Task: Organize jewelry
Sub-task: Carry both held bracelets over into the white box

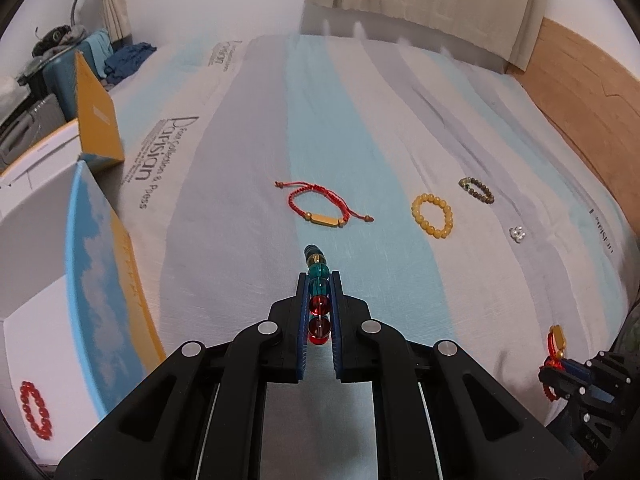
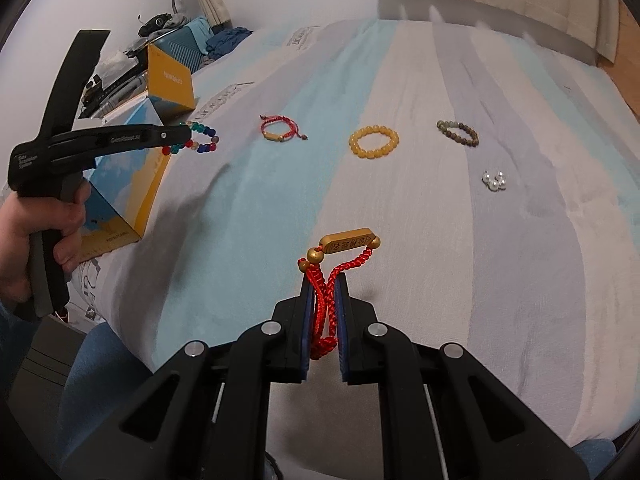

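Note:
My left gripper [image 1: 319, 276] is shut on a bracelet of coloured glass beads [image 1: 319, 286], red and teal, held above the striped bedspread. The right wrist view shows that gripper [image 2: 185, 135] at the left with the bead bracelet [image 2: 198, 138] hanging from its tips. My right gripper [image 2: 325, 280] is shut on a red cord bracelet with a gold bar [image 2: 347, 242]. Lying on the bed are another red cord bracelet [image 1: 320, 206], a yellow bead bracelet [image 1: 433, 216], a brown bead bracelet [image 1: 477, 190] and small pearl pieces [image 1: 517, 233].
An open white box [image 1: 44, 320] with a blue and yellow lid stands at the left and holds a red bead bracelet [image 1: 37, 410]. A wooden headboard [image 1: 588, 92] runs along the right. Suitcases and clothes are piled at the far left.

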